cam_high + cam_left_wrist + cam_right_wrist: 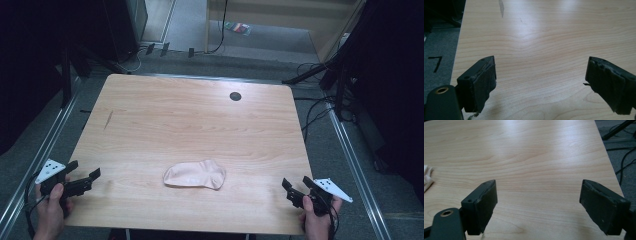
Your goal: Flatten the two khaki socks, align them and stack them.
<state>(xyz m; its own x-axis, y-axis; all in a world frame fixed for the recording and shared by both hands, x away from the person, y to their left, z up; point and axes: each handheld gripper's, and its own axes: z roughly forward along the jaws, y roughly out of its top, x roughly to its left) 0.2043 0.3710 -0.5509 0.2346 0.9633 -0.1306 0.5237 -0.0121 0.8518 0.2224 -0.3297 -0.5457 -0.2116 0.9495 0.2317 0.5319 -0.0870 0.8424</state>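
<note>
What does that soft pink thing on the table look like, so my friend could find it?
Look at the wooden table, then at its near half, between the left gripper and the right gripper. There lies a pale pink sock, flat and a little crumpled. It is the one soft, light thing on the wood; the small dark round hole lies far behind it.

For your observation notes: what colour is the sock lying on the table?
Pale pink, plain with no pattern. The sock shows best in the high view.

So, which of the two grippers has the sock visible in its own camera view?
The right gripper. Its own view shows a pale bit of the sock at the left edge, while the left gripper view has bare wooden table ahead.
</note>
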